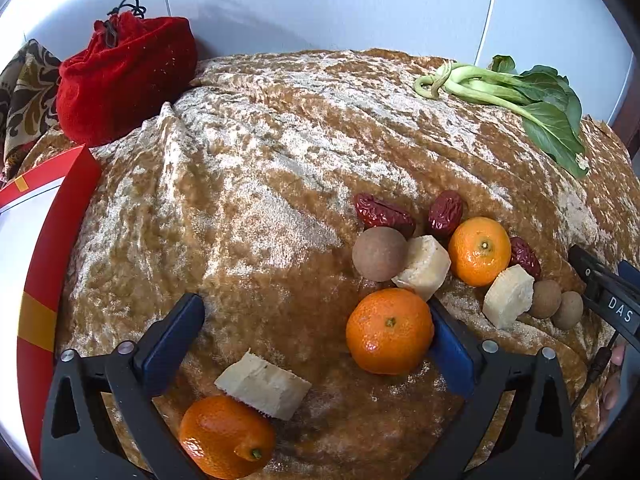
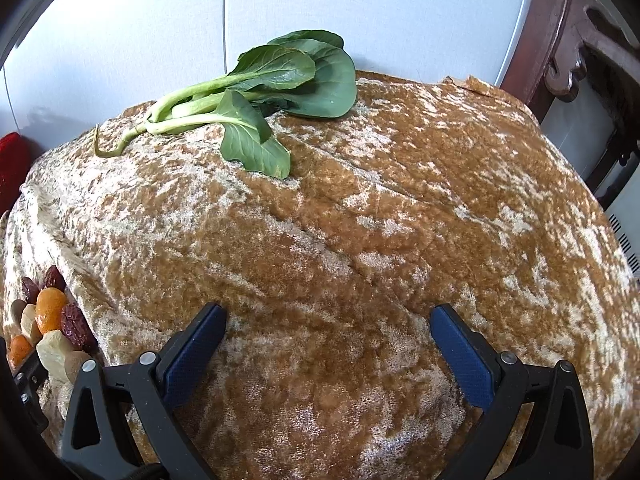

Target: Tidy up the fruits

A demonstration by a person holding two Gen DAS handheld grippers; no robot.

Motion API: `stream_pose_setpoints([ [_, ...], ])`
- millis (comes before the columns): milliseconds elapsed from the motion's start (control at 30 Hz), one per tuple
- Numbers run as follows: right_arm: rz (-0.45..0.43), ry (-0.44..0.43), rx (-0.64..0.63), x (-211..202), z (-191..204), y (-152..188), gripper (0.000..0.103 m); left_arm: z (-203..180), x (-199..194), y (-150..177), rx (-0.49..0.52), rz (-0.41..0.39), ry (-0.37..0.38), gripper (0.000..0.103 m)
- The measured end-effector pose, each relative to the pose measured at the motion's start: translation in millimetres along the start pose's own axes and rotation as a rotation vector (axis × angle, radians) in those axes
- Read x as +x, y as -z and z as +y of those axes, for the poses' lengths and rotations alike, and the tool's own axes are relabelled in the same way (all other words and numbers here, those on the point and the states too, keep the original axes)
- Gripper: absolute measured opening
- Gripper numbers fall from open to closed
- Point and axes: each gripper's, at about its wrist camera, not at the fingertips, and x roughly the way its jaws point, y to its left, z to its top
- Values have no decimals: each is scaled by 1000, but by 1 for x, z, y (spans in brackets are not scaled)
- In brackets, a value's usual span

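In the left wrist view my left gripper point(image 1: 314, 312) is open over the brown velvet cloth point(image 1: 260, 184). One orange mandarin point(image 1: 389, 331) lies against its right finger point(image 1: 450, 340). Another mandarin point(image 1: 227, 436) and a pale cut chunk point(image 1: 263, 385) lie between the fingers, close to the camera. Beyond lie a third mandarin point(image 1: 479, 251), red dates point(image 1: 384, 211), brown longans point(image 1: 380, 254) and more pale chunks point(image 1: 423, 266). My right gripper point(image 2: 328, 320) is open and empty over bare cloth; the fruit pile point(image 2: 50, 316) shows at its far left.
A red drawstring pouch point(image 1: 124, 76) sits at the back left. A red and white box point(image 1: 36, 288) stands at the left edge. A bok choy point(image 2: 256, 96) lies at the back of the cloth. Dark wooden furniture point(image 2: 568, 40) stands at the right.
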Motion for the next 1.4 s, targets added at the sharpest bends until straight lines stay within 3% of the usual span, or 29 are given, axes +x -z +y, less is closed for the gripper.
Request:
stream_pose_setpoints([
  [100, 49, -35, -8, -2, 0, -6, 102, -1, -7, -3, 32, 28, -22, 103],
  [167, 85, -81, -17, -10, -3, -16, 102, 3, -29, -2, 27, -48, -62, 103],
  [267, -12, -78, 7, -37, -7, -25, 102, 9, -73, -1, 23, -177, -118, 103],
  [300, -82, -105, 18, -57, -7, -30, 102, 12, -89, 0, 16, -223, -125, 103],
  [400, -183, -188, 17, -97, 0, -35, 102, 26, -132, 2, -10, -335, -174, 103],
  [567, -237, -347, 3, -140, 22, -30, 102, 53, -174, 6, -34, -472, -270, 103],
  [633, -239, -386, -29, -151, 37, -25, 102, 62, -184, 7, -41, -498, -261, 103],
  [767, -242, -415, -100, -163, 63, -17, 102, 79, -187, 1, -69, -408, -193, 103],
  [900, -220, -431, -149, -163, 82, -13, 102, 85, -183, 6, -96, -330, -186, 103],
  [1100, -206, -459, -202, -166, 104, -7, 102, 98, -177, 10, -121, -297, -206, 103],
  [1300, -155, -455, -271, -155, 105, -8, 102, 102, -128, 12, -46, -101, -229, 103],
  [1400, -49, -466, -257, -134, 91, -15, 99, 94, -109, 20, 10, -18, -186, 103],
])
